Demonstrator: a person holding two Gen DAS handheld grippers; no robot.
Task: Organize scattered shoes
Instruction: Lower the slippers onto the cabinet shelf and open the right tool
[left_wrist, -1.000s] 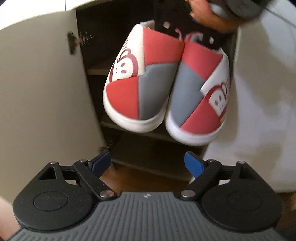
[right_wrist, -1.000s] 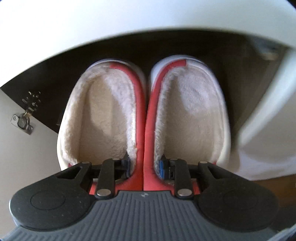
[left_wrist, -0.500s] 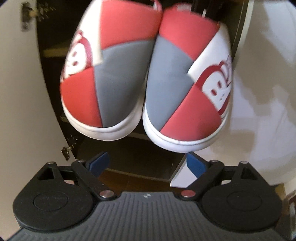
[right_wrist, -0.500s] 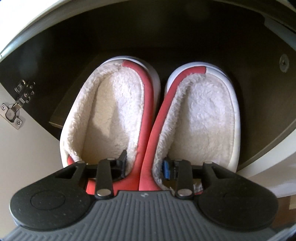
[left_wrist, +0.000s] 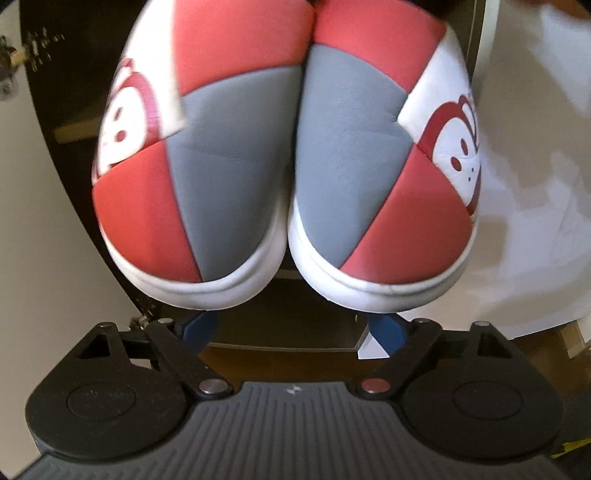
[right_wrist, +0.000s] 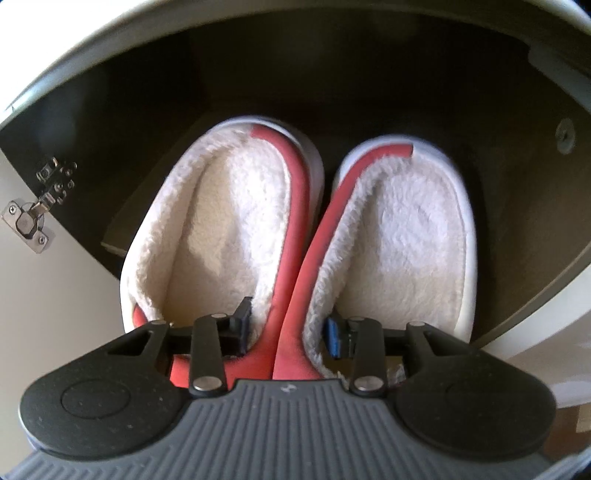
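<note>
Right wrist: right gripper (right_wrist: 284, 332) straddles inner collars of fleece-lined red/grey/white slippers (right_wrist: 295, 236), jaws opening. Soft, light; grip collars at 6 o'clock. Left gripper (left_wrist: 295, 328) empty, closing.

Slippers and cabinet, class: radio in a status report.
Right gripper opening, fingers inside both slippers. Left gripper wide, closing, empty, under their toes. Pair at the open cabinet; nothing blocking.

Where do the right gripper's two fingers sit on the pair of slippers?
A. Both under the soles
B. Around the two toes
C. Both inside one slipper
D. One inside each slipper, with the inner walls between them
D: the right gripper has one finger in the left slipper and the other in the right slipper, red inner walls between.
</note>
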